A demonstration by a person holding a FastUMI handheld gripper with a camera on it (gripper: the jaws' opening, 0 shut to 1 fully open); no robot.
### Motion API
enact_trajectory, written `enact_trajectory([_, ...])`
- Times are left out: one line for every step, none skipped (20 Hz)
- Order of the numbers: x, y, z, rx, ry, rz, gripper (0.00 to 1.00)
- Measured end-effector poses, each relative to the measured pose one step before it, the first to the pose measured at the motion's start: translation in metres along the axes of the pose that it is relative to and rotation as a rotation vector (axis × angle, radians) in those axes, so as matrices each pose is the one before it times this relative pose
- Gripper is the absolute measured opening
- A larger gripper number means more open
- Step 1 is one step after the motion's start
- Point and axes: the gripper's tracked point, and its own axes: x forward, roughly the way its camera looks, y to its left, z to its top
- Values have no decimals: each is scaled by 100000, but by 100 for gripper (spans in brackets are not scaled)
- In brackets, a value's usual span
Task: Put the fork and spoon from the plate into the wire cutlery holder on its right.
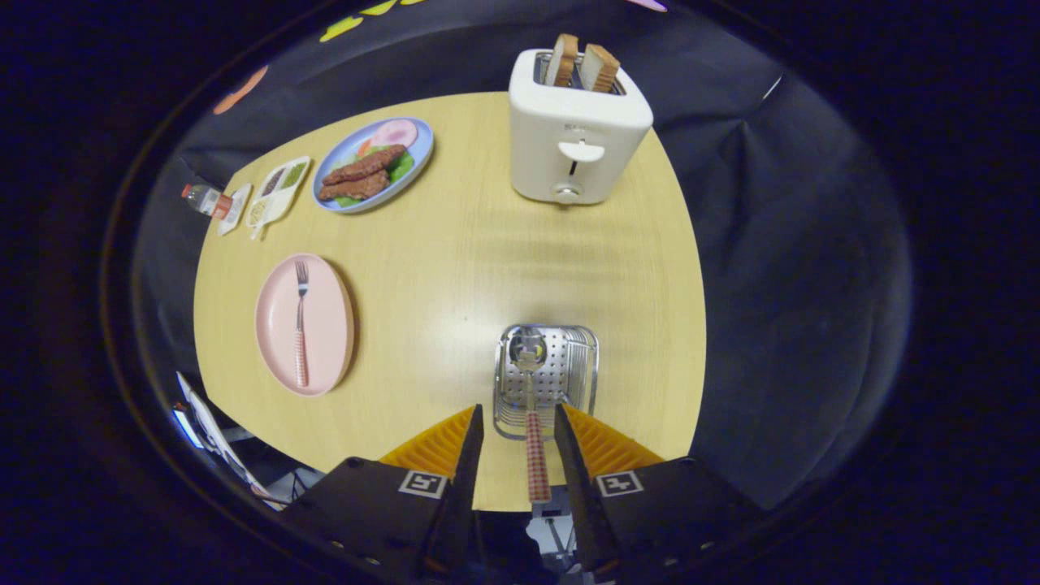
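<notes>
The wire cutlery holder (587,366) stands on the wooden table just ahead of my fingertips. A spoon (536,455) with a red checked handle is in it, bowl down against the perforated metal, handle rising toward me between my fingers. My gripper (517,418) hangs above the holder with its fingers apart; there is a gap on each side of the handle, so it is open. To the left, the fork (301,325) with the same checked handle lies lengthwise on the pink plate (329,280).
A white toaster (578,138) holding two bread slices stands beyond the holder. A blue plate of food (422,154), a white divided tray (279,191) and a small bottle (205,199) sit at the far left. The table's near edge runs just under my fingers.
</notes>
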Motion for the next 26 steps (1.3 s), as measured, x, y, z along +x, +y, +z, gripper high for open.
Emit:
enact_trajectory([-455,421,457,-533,-5883,-570,57])
enact_trajectory([-527,462,483,-1233,-5408,-1278,63])
enact_trajectory([-604,552,389,-835,-5673,-1049,70])
enact_trajectory([-548,867,449,-686,-4798,-11,76])
enact_trajectory([-513,1022,267,21,-4489,440,81])
enact_trajectory([-491,1261,310,608,-4202,1671,86])
enact_trajectory([-276,1348,54,391,-3356,1281,88])
enact_trajectory([-252,1128,198,644,-3283,1183,90])
enact_trajectory([-89,1484,214,695,-3663,2095,92])
enact_trajectory([-110,1285,145,285,-2806,1451,93])
enact_trajectory([-57,1310,79,-459,-3568,1463,94])
enact_trajectory([81,1100,249,-901,-3710,394,94])
enact_trajectory([141,1271,114,-1220,-4041,528,95])
enact_trajectory([154,1100,50,-1482,-2839,-422,95])
enact_trajectory([212,1210,-251,-1117,-2319,203,95])
enact_trajectory([261,1252,-139,-810,-1937,398,95])
enact_trajectory([345,1383,-209,-414,-1314,1365,95])
enact_trajectory([467,1035,-444,-597,-1178,1251,95])
enact_trajectory([616,642,-721,-670,162,-795,95])
enact_trajectory([747,805,-763,112,1358,-370,96])
enact_trajectory([860,633,-987,704,1905,-671,97])
enact_trajectory([817,701,-617,1660,1469,191,97])
enact_trajectory([858,894,-756,1472,1373,936,97])
enact_trajectory([797,689,-479,855,1358,506,97])
enact_trajectory([778,469,-493,454,884,271,97])
enact_trajectory([654,471,-377,161,962,291,97])
